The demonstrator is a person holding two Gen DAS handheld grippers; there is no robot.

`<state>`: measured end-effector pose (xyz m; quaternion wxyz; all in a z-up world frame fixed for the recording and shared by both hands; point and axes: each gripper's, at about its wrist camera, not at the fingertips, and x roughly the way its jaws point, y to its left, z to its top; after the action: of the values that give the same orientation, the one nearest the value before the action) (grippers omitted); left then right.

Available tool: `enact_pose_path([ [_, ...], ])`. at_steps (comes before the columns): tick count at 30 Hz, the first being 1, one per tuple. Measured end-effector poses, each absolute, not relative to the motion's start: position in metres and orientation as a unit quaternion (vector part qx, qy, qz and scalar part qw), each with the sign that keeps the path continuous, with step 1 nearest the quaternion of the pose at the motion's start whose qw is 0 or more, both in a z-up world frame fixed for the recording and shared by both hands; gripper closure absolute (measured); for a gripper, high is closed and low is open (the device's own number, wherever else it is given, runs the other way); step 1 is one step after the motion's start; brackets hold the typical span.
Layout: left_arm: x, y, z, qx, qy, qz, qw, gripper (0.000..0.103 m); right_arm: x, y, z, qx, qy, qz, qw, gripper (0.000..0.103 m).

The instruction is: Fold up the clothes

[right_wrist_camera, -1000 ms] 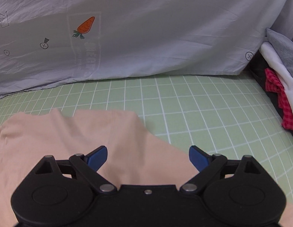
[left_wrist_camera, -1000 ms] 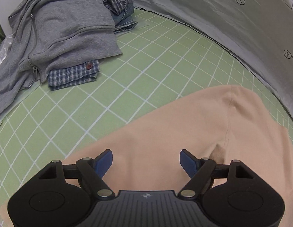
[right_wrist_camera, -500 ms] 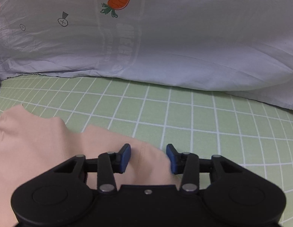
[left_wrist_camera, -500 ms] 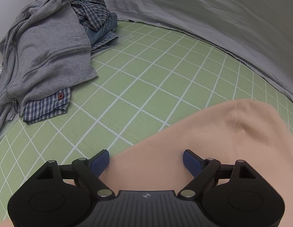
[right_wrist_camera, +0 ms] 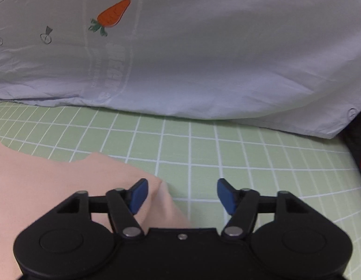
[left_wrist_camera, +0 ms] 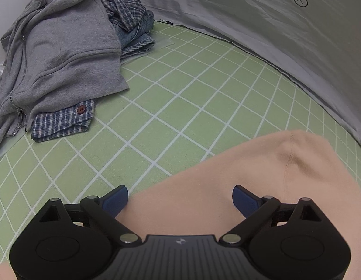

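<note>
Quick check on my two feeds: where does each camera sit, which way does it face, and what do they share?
Left wrist: on the left gripper, facing forward over the peach garment toward the clothes pile; open fingers show.
Right wrist: on the right gripper, facing the carrot-print sheet; open fingers show.
Shared: peach garment, green grid mat, sheet.

The right gripper, nearly pinched together half a second earlier, spread wide again (its fingers apart over the mat). The peach garment's corner lay released beside its left finger.
</note>
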<state>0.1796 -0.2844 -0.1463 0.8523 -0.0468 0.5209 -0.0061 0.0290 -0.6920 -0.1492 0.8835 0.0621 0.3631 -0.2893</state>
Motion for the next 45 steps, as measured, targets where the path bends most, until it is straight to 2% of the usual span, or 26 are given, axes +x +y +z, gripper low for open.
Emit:
enact_pose_path([
  [1, 0.175, -0.278, -0.140, -0.059, 0.519, -0.009, 0.853, 0.007, 0.019, -0.688, -0.140, 0.073, 0.352, -0.294, 0.886, 0.016],
  [3, 0.166, -0.264, -0.128, -0.078, 0.513, -0.014, 0.855, 0.007, -0.005, -0.679, -0.124, 0.104, 0.341, -0.286, 0.889, 0.011],
  [4, 0.159, -0.255, -0.119, -0.080, 0.508, -0.017, 0.857, 0.007, -0.017, -0.673, -0.118, 0.120, 0.339, -0.284, 0.889, 0.005],
  [6, 0.145, -0.237, -0.106, -0.080, 0.502, -0.019, 0.861, 0.007, -0.045, -0.657, -0.107, 0.134, 0.332, -0.289, 0.888, 0.001],
  [11, 0.102, -0.183, -0.088, -0.096, 0.500, -0.014, 0.861, 0.007, -0.111, -0.610, -0.095, 0.146, 0.328, -0.314, 0.879, 0.000],
  [22, 0.027, -0.077, -0.114, -0.114, 0.547, 0.033, 0.829, 0.007, -0.193, -0.512, -0.117, 0.187, 0.375, -0.300, 0.857, 0.000],
  [36, 0.023, -0.039, -0.147, -0.064, 0.578, -0.018, 0.814, 0.007, -0.199, -0.434, -0.129, 0.172, 0.425, -0.339, 0.822, 0.000],
  [41, 0.026, -0.038, -0.147, -0.033, 0.563, -0.033, 0.825, 0.014, -0.190, -0.419, -0.130, 0.162, 0.436, -0.350, 0.813, 0.000],
  [43, 0.025, -0.038, -0.147, -0.020, 0.556, -0.033, 0.830, 0.020, -0.187, -0.414, -0.130, 0.158, 0.441, -0.354, 0.810, 0.000],
  [45, 0.023, -0.039, -0.145, 0.001, 0.550, -0.033, 0.835, 0.033, -0.185, -0.411, -0.131, 0.154, 0.445, -0.356, 0.807, 0.000],
])
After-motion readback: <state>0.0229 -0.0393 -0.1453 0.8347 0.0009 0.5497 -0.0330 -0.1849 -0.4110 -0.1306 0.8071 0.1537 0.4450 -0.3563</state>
